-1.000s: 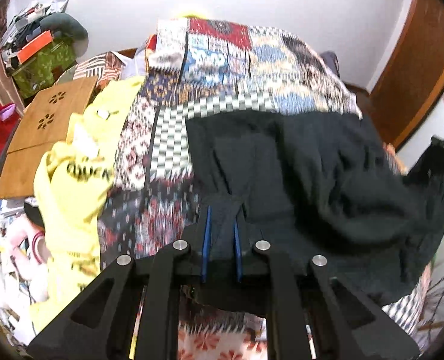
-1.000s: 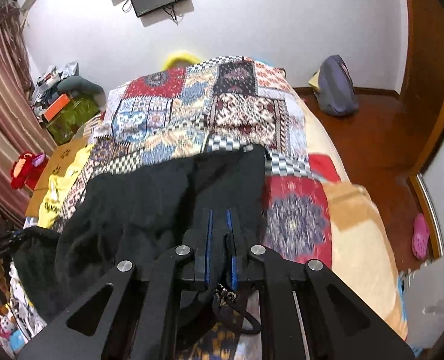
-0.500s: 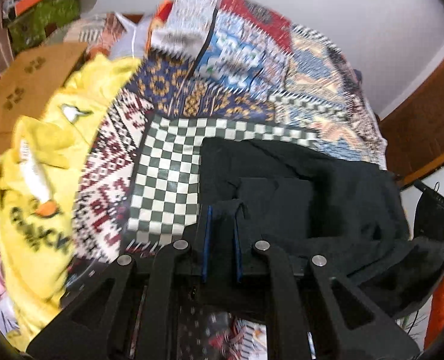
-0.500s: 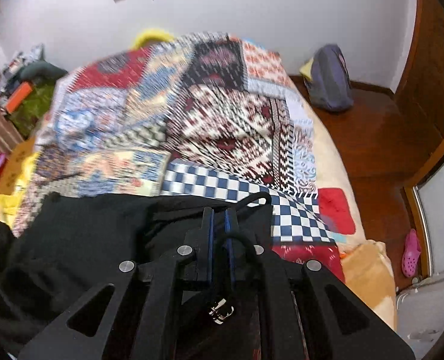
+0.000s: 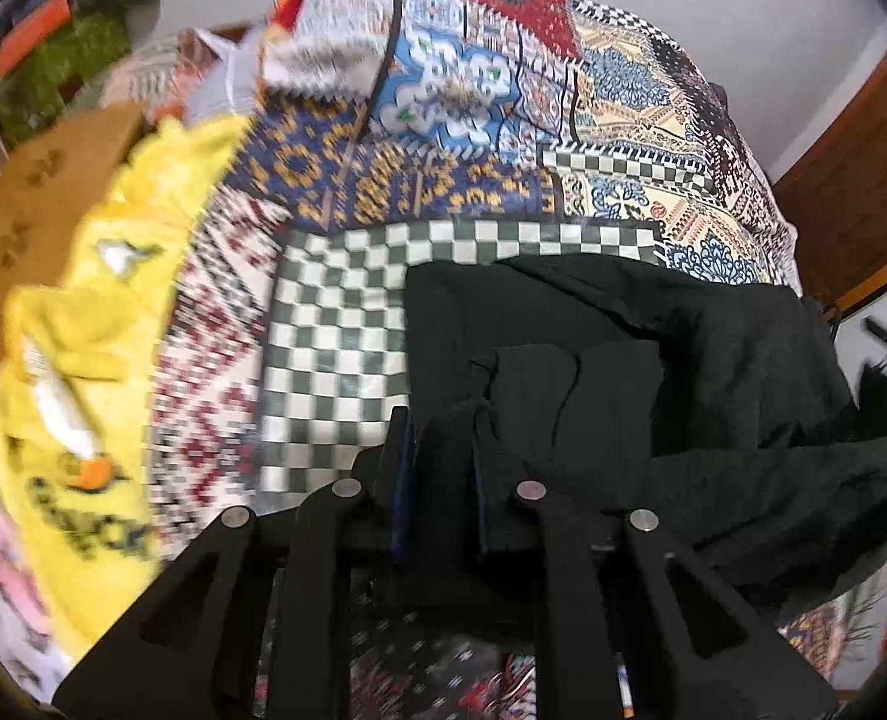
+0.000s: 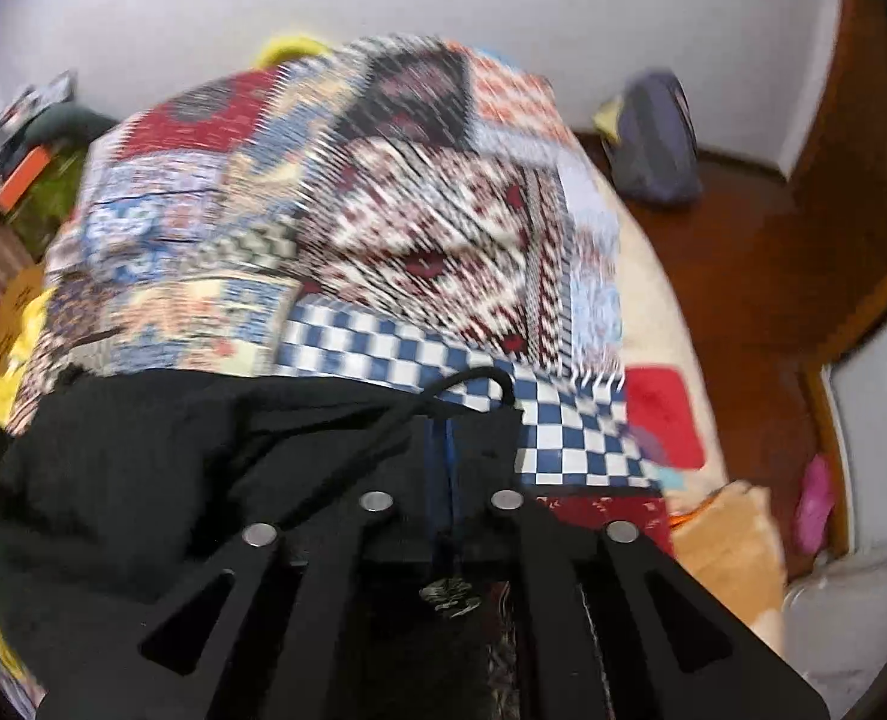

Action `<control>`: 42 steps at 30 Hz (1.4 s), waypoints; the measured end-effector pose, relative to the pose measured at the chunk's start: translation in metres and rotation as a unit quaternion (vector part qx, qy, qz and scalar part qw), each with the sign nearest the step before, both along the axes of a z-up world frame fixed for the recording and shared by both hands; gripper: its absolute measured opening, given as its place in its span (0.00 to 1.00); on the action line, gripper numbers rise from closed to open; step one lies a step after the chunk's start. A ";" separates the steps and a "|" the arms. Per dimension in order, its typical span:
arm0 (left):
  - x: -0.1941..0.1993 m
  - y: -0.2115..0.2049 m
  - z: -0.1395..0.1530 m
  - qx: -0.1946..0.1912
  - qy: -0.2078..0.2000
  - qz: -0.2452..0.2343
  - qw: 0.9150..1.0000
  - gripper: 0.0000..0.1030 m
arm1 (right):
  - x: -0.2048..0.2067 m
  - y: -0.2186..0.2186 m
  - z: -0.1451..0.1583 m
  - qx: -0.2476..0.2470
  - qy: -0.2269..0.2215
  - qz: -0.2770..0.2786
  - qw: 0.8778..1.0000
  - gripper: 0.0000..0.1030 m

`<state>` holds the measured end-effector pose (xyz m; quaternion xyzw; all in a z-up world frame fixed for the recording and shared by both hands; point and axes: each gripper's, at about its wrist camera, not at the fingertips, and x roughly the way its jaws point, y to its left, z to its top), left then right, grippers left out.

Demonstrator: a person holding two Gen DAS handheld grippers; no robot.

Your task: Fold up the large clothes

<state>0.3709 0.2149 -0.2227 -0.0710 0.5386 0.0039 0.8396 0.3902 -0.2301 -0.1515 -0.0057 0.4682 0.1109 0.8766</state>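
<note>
the large black cloth garment point(image 5: 653, 372) lies across the near part of the patchwork quilt in many colours point(image 5: 473, 138) that covers the bed, its far edge along the checkered patch. the left gripper point(image 5: 440, 420) has a fold of the black cloth between its blue-lined fingers point(image 5: 398, 468); its jaws are opening, though cloth still fills the gap. the right gripper point(image 6: 446, 438) stands nearly closed on the garment's other corner, where a black drawstring cord point(image 6: 467, 381) loops out over the blue and white squares; its jaws are opening too. a crumpled yellow printed garment point(image 5: 83, 360) lies well apart at the left side of the bed. this looks like the end of laying the garment down, edge carried onto the quilt and the two corners about to be let go. the next move likely calls for freeing both corners cleanly, without dragging the cloth back, then taking a new hold for the next fold
</note>
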 end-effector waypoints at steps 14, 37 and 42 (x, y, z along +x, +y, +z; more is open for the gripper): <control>-0.120 -0.034 0.110 0.053 -0.126 -0.037 0.990 0.80 | -0.134 0.024 0.098 0.042 -0.110 0.074 0.990 0.59; -0.109 -0.181 0.021 0.029 -0.088 -0.117 0.989 0.89 | -0.109 -0.051 -0.035 0.128 0.037 -0.045 0.990 0.70; -0.099 -0.188 0.012 0.047 -0.093 -0.112 0.988 0.89 | -0.085 -0.049 -0.069 0.164 0.091 -0.033 0.982 0.70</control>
